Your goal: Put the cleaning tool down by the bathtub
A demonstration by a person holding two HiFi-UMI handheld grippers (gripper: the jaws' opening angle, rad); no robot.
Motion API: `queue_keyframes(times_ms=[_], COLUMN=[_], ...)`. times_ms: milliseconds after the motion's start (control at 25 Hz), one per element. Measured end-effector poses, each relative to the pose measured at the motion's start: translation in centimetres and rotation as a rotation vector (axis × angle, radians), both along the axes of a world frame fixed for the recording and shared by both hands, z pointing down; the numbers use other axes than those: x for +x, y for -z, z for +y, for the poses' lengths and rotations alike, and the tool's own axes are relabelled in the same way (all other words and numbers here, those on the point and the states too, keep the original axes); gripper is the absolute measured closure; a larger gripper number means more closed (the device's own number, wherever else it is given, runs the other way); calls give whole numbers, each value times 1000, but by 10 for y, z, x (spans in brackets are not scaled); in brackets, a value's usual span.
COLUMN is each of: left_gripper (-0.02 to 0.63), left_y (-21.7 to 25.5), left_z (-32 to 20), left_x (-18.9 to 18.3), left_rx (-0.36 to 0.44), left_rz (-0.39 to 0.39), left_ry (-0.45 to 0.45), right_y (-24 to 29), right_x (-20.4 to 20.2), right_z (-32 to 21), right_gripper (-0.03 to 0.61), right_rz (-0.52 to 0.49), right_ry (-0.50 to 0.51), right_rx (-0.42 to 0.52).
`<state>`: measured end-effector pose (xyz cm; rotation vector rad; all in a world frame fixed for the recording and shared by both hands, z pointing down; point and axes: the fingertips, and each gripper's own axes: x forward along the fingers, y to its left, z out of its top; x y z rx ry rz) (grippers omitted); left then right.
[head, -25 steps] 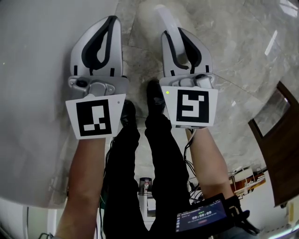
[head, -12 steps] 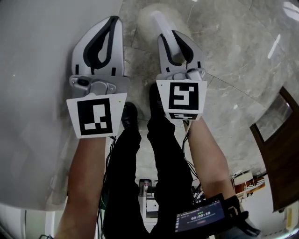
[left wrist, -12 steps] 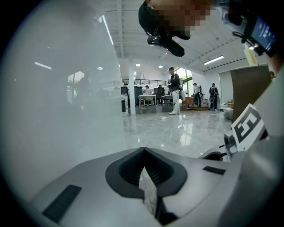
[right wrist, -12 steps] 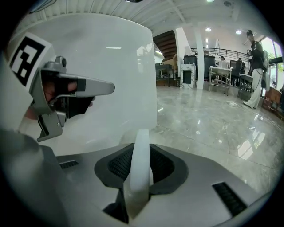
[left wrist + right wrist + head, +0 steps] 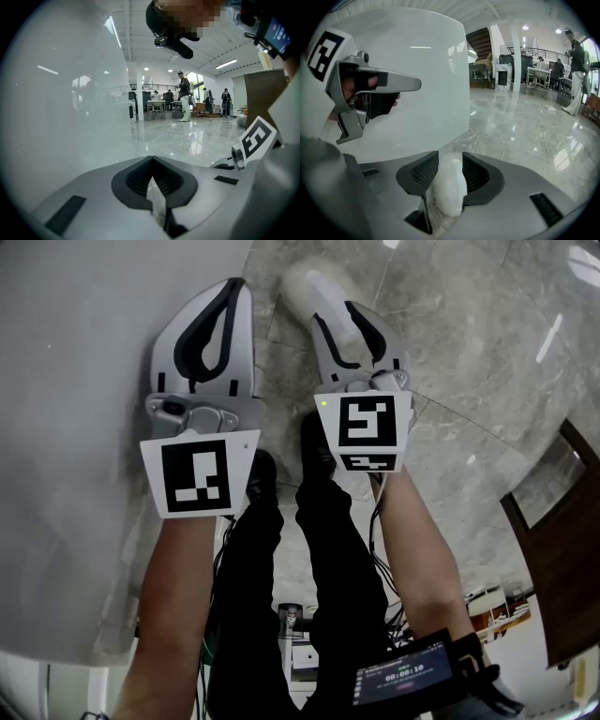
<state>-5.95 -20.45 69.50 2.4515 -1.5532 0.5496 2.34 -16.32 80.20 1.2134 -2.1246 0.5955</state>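
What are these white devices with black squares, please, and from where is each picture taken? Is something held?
No robot is here: a person holds one hand device in each hand. The head view looks down from the person's head; each gripper view rides on one device. The black squares are marker cubes. The left claw is shut and empty, beside the white bathtub. The right claw has just been opening; the white cleaning tool is between its jaws, down near the marble floor.

Left gripper point(image 5: 234, 285), right gripper point(image 5: 336, 310): both white-grey, black ribbed pads point(image 5: 423, 173). 1 marker cube point(image 5: 199, 474) each, black-on-white squares. Black trousers point(image 5: 328, 549), black shoes point(image 5: 311, 437). Black strapped screen device point(image 5: 403, 673) on right forearm; thin cables point(image 5: 372, 535).
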Motion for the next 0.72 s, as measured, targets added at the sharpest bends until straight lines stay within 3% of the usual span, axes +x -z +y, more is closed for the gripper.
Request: queue_keyframes(times_ms=[400, 720], left_gripper=[600, 600], left_y=[9, 71], left_z=[6, 6], left_x=[9, 15], left_rx=[6, 37], left_rz=[30, 64], left_ry=[0, 34], right_y=[21, 99], right_x=[9, 22], right_z=[5, -3], right_gripper=[417, 434], right_rz=[7, -7], right_ry=[-15, -61], right_rx=[26, 81])
